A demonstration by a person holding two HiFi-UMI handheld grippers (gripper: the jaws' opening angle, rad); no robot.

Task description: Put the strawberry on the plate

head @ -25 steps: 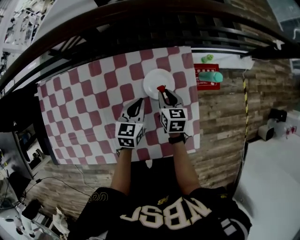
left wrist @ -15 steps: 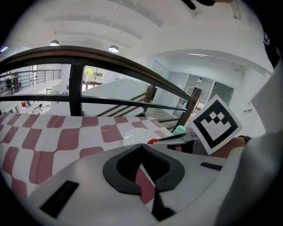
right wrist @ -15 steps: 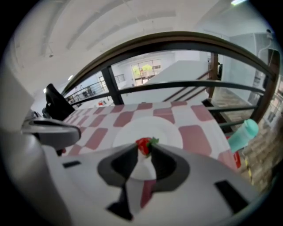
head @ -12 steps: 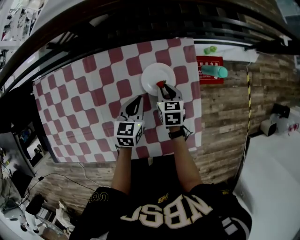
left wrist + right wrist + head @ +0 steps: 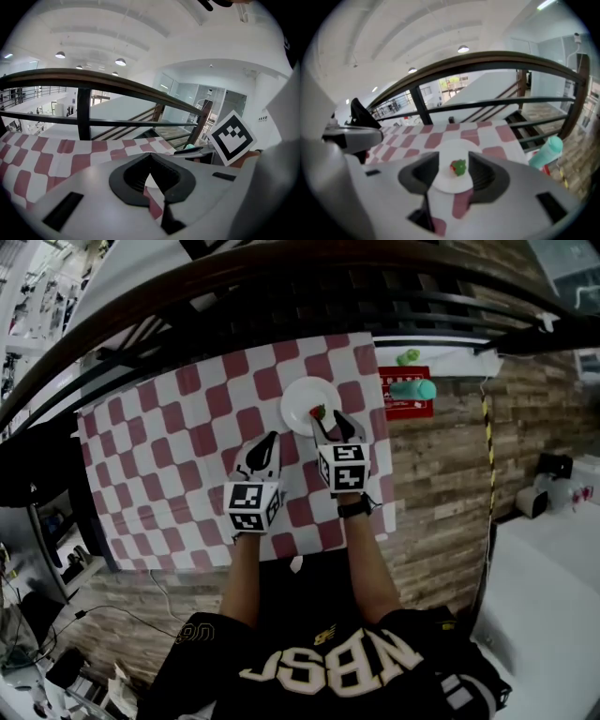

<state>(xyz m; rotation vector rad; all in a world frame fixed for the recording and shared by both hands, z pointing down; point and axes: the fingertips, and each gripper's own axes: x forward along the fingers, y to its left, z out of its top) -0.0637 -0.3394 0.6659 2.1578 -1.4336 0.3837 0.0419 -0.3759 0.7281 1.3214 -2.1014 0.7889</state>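
The strawberry, red with a green top, lies on the round white plate at the far middle of the checked cloth. In the right gripper view the strawberry sits between the jaws without touching either pad, on the plate. My right gripper hangs over the plate's near edge, its jaws opening wide. My left gripper hovers to the left of the plate over the cloth; its jaws stand a little apart with nothing between them.
A red and white checked cloth covers the table. A teal bottle lies on a red mat to the right, with small green objects behind it. A dark railing runs along the far edge.
The right gripper's jaws have spread and let go of the strawberry, which now rests on the plate. The left gripper has stayed beside it.
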